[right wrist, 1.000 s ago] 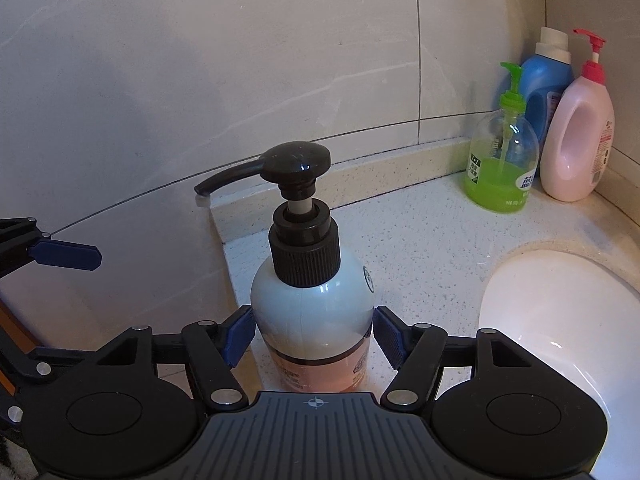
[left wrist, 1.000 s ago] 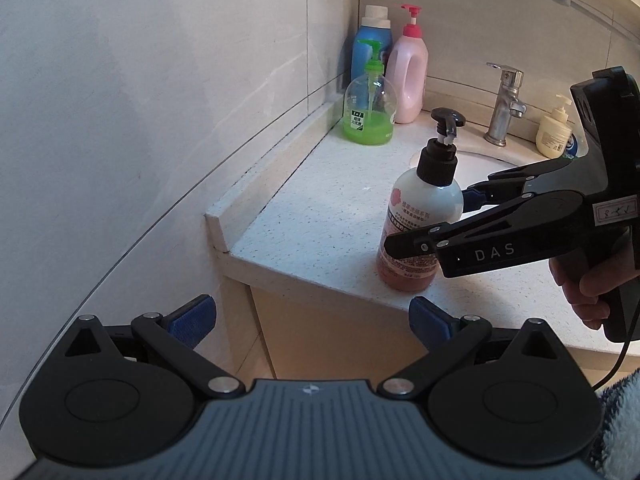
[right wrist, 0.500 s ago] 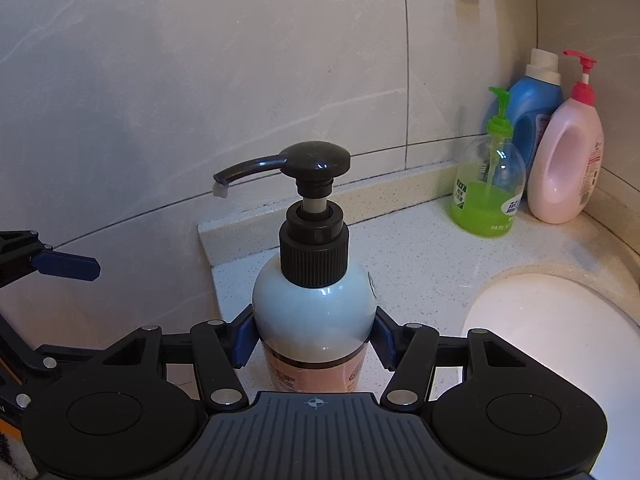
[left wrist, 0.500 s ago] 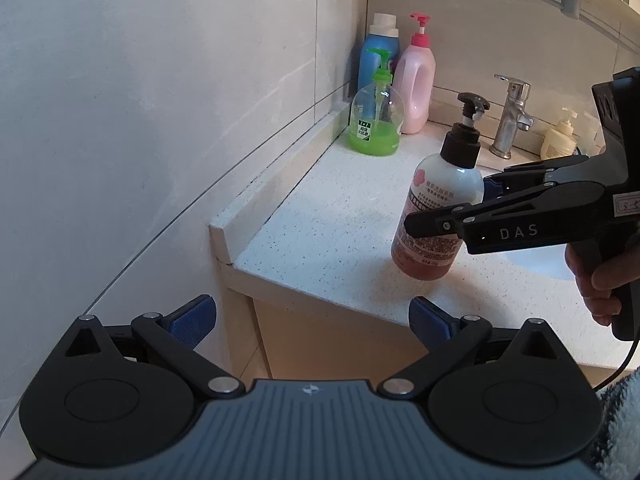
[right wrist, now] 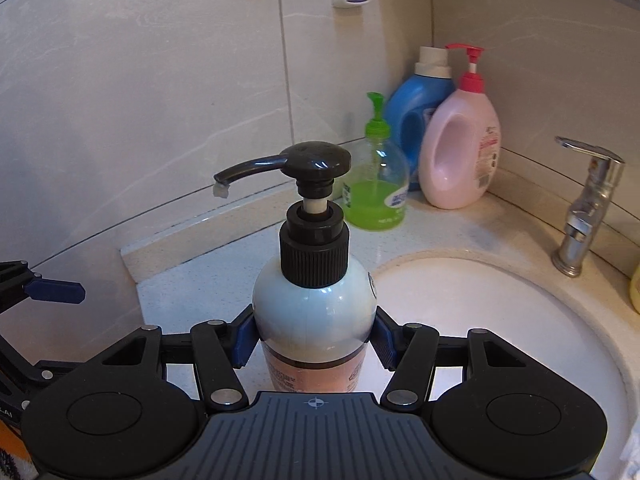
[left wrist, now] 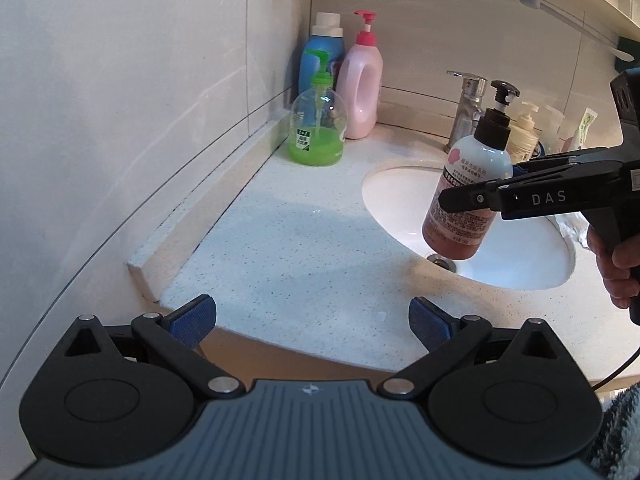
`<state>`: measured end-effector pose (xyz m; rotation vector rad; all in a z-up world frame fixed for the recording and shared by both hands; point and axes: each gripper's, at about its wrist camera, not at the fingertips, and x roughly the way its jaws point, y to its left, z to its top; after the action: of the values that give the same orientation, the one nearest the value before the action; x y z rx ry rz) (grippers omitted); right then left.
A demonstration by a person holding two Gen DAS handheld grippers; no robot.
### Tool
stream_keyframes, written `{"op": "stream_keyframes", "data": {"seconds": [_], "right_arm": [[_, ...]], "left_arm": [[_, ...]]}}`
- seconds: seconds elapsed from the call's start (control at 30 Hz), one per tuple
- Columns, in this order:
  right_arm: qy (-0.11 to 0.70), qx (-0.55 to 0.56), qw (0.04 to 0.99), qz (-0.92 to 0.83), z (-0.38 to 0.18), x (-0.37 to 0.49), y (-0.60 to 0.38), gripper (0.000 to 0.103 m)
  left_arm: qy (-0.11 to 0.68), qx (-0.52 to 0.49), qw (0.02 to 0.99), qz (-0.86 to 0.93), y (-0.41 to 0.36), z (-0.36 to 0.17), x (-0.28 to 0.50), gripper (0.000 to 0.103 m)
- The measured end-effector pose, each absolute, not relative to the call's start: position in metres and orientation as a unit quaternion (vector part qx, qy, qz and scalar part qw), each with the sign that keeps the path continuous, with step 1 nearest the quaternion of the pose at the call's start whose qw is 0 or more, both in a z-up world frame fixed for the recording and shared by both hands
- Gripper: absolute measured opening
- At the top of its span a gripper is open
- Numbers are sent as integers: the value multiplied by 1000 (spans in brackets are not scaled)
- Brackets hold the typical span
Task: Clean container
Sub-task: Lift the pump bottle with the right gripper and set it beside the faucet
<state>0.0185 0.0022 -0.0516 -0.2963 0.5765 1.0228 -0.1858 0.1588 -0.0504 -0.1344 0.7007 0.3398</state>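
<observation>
My right gripper (right wrist: 314, 342) is shut on a pump bottle (right wrist: 316, 312) with a black pump head, pale top and pinkish liquid. In the left wrist view the pump bottle (left wrist: 468, 196) hangs tilted in the air above the white sink basin (left wrist: 400, 200), held by the right gripper (left wrist: 460, 196). My left gripper (left wrist: 312, 326) is open and empty, low at the counter's front edge.
A green soap dispenser (left wrist: 318, 136), a blue bottle (left wrist: 322, 56) and a pink pump bottle (left wrist: 362, 92) stand in the back corner. A chrome tap (left wrist: 466, 108) and small bottles (left wrist: 524, 136) stand behind the basin. The speckled counter (left wrist: 288, 256) lies left of the sink.
The right gripper closed on the pump bottle, lifted it off the counter and carried it right, over the sink basin. The left gripper stayed open and rose slightly.
</observation>
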Motion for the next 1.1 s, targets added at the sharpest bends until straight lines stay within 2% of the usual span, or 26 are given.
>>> {"op": "stream_keyframes", "data": {"seconds": [0.43,1.1], "right_arm": [[280,-127,863,401,-46,72,-59,61],[281,-77,907,305,-50,216,-98,61]], "left_arm": [[345,-62,926,143,142,-48,-148,103],[354,-66,917,174,130,-27,-115,103]]}}
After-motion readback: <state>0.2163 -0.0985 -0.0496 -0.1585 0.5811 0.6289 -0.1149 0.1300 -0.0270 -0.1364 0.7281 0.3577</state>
